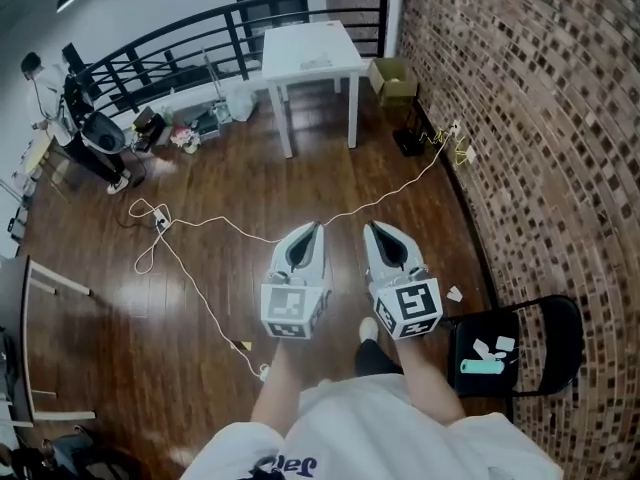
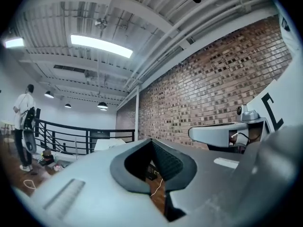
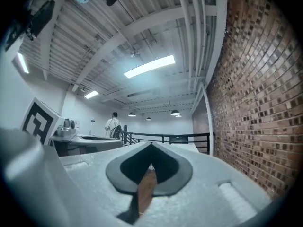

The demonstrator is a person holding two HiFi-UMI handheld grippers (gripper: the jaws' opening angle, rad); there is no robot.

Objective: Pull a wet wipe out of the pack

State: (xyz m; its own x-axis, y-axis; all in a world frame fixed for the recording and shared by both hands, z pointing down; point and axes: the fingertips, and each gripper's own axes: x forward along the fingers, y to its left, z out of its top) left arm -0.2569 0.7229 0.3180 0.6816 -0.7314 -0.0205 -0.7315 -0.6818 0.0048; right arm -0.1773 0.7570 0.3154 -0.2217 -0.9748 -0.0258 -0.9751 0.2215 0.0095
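The teal wet wipe pack (image 1: 482, 366) lies on the seat of a black folding chair (image 1: 520, 343) at the lower right, with white pieces (image 1: 494, 347) beside it. Both grippers are held level above the wooden floor, side by side, well left of the chair. My left gripper (image 1: 313, 228) (image 2: 151, 141) is shut, its tips meeting with nothing between them. My right gripper (image 1: 371, 227) (image 3: 151, 144) is shut and empty too. Neither gripper view shows the pack; both look out at the room and ceiling.
A brick wall (image 1: 540, 118) runs along the right. Far ahead stand a white table (image 1: 310, 53), a cardboard box (image 1: 392, 78) and a black railing (image 1: 200, 38). A white cable (image 1: 200, 288) snakes across the floor. A person (image 1: 60, 108) stands at the far left.
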